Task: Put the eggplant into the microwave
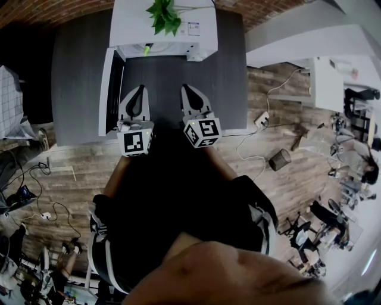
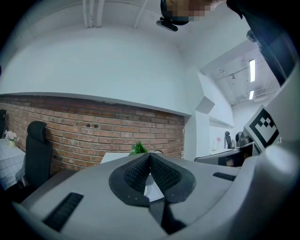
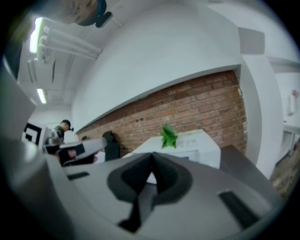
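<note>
The white microwave sits open at the top middle, and the left gripper and right gripper point at it, jaws pressed together.

Both units, left gripper and right gripper: grey tapered shells, black ribbed pads. Rear of each: white cube bearing black square markers. Operator wears black clothing, white side stripes.

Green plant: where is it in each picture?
Head view: the green plant is at the top middle.
Left gripper view: plant near the centre, slightly low.
Right gripper view: plant just right of centre.
Shared landmark: the white microwave right under it.
</note>
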Demonstrator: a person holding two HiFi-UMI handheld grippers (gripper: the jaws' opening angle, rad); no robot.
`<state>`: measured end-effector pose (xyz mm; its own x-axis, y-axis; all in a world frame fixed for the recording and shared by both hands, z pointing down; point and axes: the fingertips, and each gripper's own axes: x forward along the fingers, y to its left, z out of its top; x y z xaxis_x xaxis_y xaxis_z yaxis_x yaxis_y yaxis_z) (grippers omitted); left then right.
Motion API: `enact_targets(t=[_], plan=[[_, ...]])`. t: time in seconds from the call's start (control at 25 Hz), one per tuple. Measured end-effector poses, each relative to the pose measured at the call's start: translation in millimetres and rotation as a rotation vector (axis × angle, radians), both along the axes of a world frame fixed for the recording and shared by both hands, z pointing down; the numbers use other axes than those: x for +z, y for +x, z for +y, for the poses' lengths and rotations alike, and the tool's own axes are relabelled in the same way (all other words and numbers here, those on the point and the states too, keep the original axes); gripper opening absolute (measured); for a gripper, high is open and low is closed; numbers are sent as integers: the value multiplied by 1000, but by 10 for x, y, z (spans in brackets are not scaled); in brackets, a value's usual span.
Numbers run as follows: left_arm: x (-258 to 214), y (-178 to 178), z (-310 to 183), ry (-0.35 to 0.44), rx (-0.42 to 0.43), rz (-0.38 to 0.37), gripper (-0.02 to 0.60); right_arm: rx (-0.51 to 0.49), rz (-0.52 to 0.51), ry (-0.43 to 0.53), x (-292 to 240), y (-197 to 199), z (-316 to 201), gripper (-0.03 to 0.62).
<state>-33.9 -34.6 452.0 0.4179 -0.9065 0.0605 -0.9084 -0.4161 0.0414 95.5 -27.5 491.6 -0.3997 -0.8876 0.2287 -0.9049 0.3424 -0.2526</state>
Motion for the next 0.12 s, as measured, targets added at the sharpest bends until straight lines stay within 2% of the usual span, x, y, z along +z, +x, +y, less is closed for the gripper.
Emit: enact_targets(t=[0.12], plan=[[-11,2,9,-2,-3,3,34,-3,-3,3,-8,-3,11,32]])
